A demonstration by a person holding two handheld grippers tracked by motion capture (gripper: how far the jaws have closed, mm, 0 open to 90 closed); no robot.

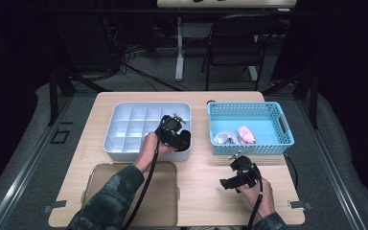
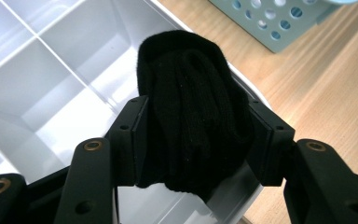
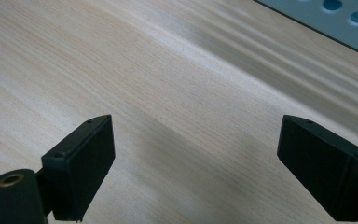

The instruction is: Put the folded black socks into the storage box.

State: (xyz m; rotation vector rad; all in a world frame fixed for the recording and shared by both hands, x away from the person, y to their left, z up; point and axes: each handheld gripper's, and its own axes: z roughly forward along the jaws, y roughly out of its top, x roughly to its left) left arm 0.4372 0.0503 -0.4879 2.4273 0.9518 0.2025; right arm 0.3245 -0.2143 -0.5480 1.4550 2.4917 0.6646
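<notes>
**Black sock over the corner of the divided tray**

From the high view, the left gripper (image 1: pixel 179 135) sits over the near right corner of the white divided tray (image 1: pixel 124 125), with something dark at its tip. The left gripper view settles what it is: a bundled black sock (image 2: pixel 193 107) standing between the two pads, both flanks touching it, held above a corner compartment beside the tray's rim. Whether the pads are squeezing or merely resting against the knit is hard to call.

Over to the right gripper (image 1: pixel 230 182): low over the bare wooden table (image 1: pixel 201 191), just in front of the blue basket (image 1: pixel 220 109). Its own view shows jaws spread wide, nothing but wood grain between them.

Only the high view looks into the basket: a white bundle (image 1: pixel 224 138) and a pink bundle (image 1: pixel 247 134).
</notes>
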